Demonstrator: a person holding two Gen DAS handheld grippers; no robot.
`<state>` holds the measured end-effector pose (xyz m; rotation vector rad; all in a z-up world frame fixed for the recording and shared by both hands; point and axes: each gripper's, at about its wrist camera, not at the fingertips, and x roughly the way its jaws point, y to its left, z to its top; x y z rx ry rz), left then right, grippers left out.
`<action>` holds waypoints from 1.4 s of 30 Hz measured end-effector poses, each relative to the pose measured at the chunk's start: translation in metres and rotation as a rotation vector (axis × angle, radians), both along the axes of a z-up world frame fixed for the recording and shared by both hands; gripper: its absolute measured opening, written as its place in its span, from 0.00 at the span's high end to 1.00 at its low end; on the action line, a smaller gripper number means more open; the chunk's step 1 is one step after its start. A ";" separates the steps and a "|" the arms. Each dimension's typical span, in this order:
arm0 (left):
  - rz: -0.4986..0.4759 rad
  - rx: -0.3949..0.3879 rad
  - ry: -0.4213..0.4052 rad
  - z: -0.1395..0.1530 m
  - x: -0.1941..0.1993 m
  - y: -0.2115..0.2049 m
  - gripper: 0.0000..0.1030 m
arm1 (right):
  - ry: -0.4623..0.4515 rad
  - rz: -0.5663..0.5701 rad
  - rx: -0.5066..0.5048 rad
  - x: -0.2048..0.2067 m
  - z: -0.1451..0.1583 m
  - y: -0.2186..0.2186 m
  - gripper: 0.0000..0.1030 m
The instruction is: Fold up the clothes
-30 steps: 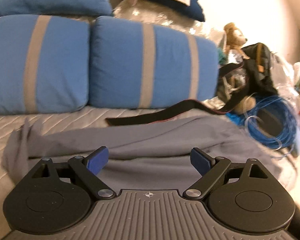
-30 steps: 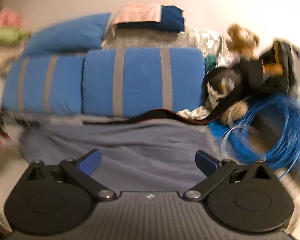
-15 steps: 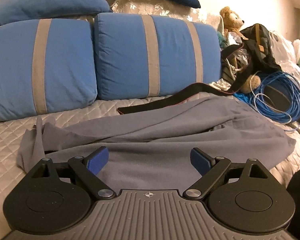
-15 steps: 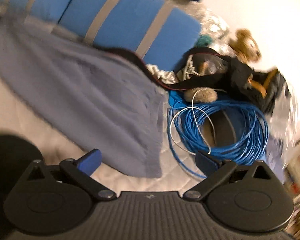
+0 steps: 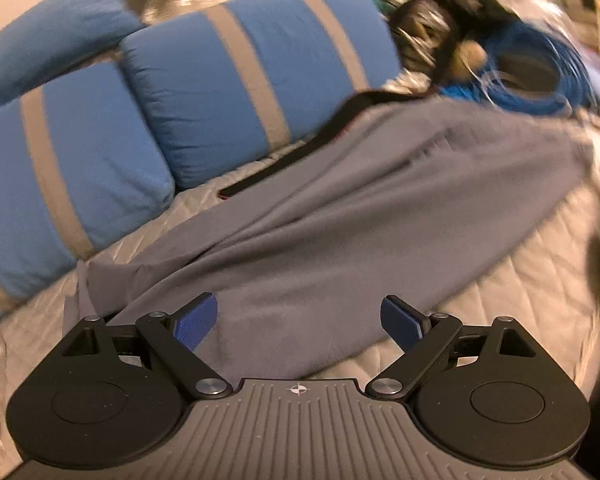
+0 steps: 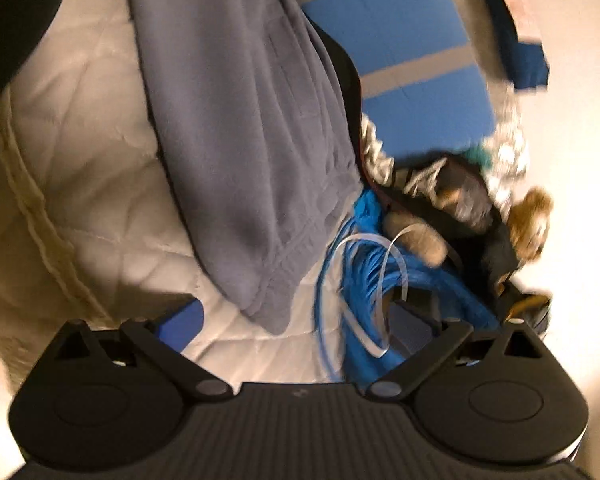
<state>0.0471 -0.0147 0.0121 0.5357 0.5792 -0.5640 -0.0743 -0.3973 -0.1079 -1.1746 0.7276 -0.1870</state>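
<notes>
Left claw, jaws wide apart, empty, above grey garment spread on quilted bed; blue striped pillows behind; blue cable coil far right.

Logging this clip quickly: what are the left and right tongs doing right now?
Left tongs: open, holding nothing, above the grey garment.
Right tongs: open, holding nothing, near the garment's end.

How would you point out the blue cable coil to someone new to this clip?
Start from the quilted bed and follow the grey garment to its hemmed end. The blue cable coil lies just beyond, beside a teddy bear: looped strands, not cloth.
</notes>
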 end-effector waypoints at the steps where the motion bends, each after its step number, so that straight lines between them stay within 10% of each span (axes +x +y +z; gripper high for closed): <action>1: -0.024 0.021 -0.002 -0.003 -0.002 -0.002 0.13 | -0.004 0.010 -0.008 0.000 -0.001 0.001 0.02; 8: -0.132 0.167 -0.056 -0.020 -0.015 -0.019 0.13 | -0.035 0.083 -0.064 0.000 -0.007 0.006 0.15; 10: -0.166 0.217 -0.098 -0.026 -0.020 -0.023 0.13 | -0.044 0.104 -0.080 0.000 -0.009 0.007 0.28; 13: -0.220 0.297 -0.163 -0.036 -0.028 -0.029 0.13 | -0.057 0.136 -0.104 0.000 -0.012 0.010 0.77; 29: -0.265 0.721 -0.418 -0.079 -0.027 -0.070 0.16 | -0.196 0.166 -0.169 0.021 0.046 0.001 0.87; 35: -0.154 0.856 -0.370 -0.085 -0.007 -0.068 0.37 | -0.201 0.170 -0.173 0.021 0.051 -0.002 0.87; 40: -0.142 0.986 -0.269 -0.105 0.006 -0.042 0.97 | -0.182 0.172 -0.159 0.015 0.049 -0.002 0.87; 42: -0.152 0.988 -0.241 -0.101 0.001 -0.036 0.98 | -0.161 0.175 -0.146 0.011 0.045 -0.004 0.87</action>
